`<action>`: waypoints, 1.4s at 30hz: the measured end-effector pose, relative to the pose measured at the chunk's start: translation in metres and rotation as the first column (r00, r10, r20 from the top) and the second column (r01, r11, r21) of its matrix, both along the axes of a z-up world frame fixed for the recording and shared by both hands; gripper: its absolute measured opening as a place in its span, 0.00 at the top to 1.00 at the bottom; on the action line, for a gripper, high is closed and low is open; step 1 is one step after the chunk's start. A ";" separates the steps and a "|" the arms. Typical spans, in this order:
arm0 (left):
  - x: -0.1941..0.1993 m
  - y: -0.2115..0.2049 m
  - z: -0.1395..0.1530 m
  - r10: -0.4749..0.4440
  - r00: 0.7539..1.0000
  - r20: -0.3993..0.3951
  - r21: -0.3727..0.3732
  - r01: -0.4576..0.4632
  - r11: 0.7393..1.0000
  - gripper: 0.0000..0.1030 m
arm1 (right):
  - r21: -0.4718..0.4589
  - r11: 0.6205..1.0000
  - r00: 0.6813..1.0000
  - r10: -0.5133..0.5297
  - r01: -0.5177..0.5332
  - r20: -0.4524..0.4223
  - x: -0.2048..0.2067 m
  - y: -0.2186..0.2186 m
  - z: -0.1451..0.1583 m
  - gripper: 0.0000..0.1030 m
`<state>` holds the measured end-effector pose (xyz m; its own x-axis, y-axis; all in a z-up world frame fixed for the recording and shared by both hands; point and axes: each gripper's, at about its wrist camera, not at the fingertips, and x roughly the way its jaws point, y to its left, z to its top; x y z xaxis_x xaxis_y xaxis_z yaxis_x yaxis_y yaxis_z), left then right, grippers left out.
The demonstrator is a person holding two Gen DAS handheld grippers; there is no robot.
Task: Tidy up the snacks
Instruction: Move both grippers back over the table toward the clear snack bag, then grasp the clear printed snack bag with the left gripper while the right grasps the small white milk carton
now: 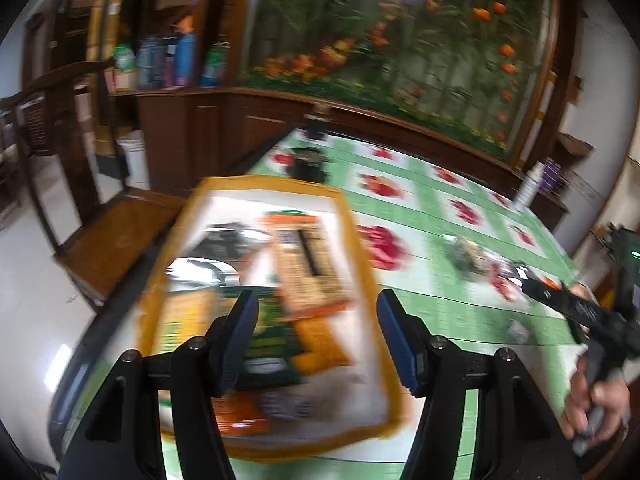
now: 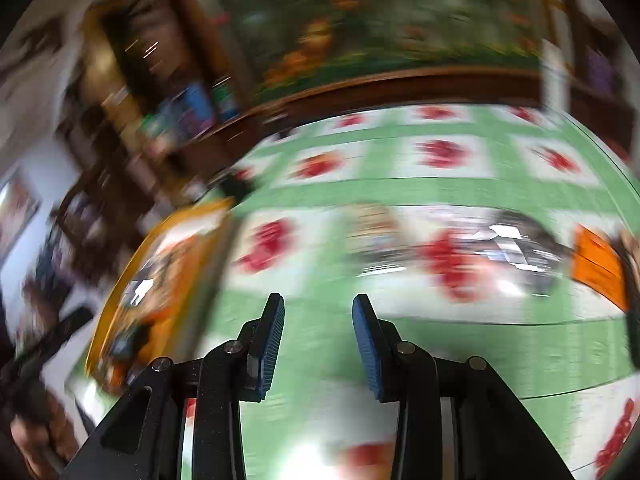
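L hand-held gripper (image 1: 316, 336) open | R hand-held gripper (image 2: 318, 344) open | snacks (image 1: 280, 280) blurred, yellow-rimmed tray (image 1: 362, 240)

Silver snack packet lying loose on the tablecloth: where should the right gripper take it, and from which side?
Judging through blur: the silver snack packet lies flat, so come from above and pinch one crimped end edge. The right gripper is open and empty, with bare tablecloth between.

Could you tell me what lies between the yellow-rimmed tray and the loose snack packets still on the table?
Only bare tablecloth, green with red flowers, lies between the tray and the loose packets; the right wrist view shows this, though blurred.
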<state>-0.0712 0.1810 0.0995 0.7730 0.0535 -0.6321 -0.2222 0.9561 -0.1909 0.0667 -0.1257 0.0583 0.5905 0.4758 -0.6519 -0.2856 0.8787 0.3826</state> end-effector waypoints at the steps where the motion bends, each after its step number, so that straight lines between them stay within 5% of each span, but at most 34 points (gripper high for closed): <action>1: 0.008 -0.012 0.002 -0.035 0.999 -0.010 -0.004 0.035 0.999 0.41 | 0.021 0.999 0.999 -0.035 0.036 -0.024 0.008 -0.017 -0.002 0.62; 8: 0.088 -0.090 0.005 -0.226 0.969 -0.098 -0.113 0.215 0.970 0.30 | 0.131 0.967 0.973 -0.209 0.220 -0.096 0.023 -0.095 -0.005 0.59; 15: 0.184 -0.135 -0.026 -0.198 0.952 -0.235 -0.167 0.162 0.973 0.22 | 0.180 0.954 0.970 -0.225 0.238 -0.092 0.019 -0.105 0.000 0.58; 18: 0.219 -0.148 -0.047 -0.169 0.935 -0.313 -0.145 0.129 0.981 0.22 | 0.198 0.948 0.967 -0.239 0.251 -0.081 0.017 -0.110 0.003 0.58; 23: 0.246 -0.163 -0.067 -0.138 0.932 -0.335 -0.099 0.110 0.989 0.22 | 0.197 0.945 0.965 -0.248 0.261 -0.089 0.019 -0.112 0.000 0.58; 25: 0.250 -0.162 -0.077 -0.171 0.926 -0.336 -0.150 0.126 0.981 0.30 | 0.193 0.947 0.966 -0.241 0.256 -0.094 0.019 -0.111 -0.001 0.58; 28: 0.239 -0.164 -0.078 -0.189 0.935 -0.300 -0.093 0.169 0.981 0.48 | 0.176 0.958 0.973 -0.211 0.225 -0.095 0.020 -0.103 -0.002 0.58; 31: 0.216 -0.155 -0.080 -0.234 0.933 -0.272 -0.129 0.206 0.970 0.49 | 0.133 0.978 0.984 -0.151 0.162 -0.095 0.019 -0.088 -0.003 0.58; 35: 0.179 -0.140 -0.081 -0.253 0.942 -0.219 -0.076 0.242 0.967 0.49 | 0.018 1.000 0.992 -0.005 0.007 -0.128 0.016 -0.051 -0.012 0.58; 42: 0.173 -0.134 -0.083 -0.302 0.934 -0.190 -0.054 0.297 0.953 0.48 | -0.175 0.970 0.985 0.159 -0.170 -0.072 -0.003 -0.016 -0.022 0.58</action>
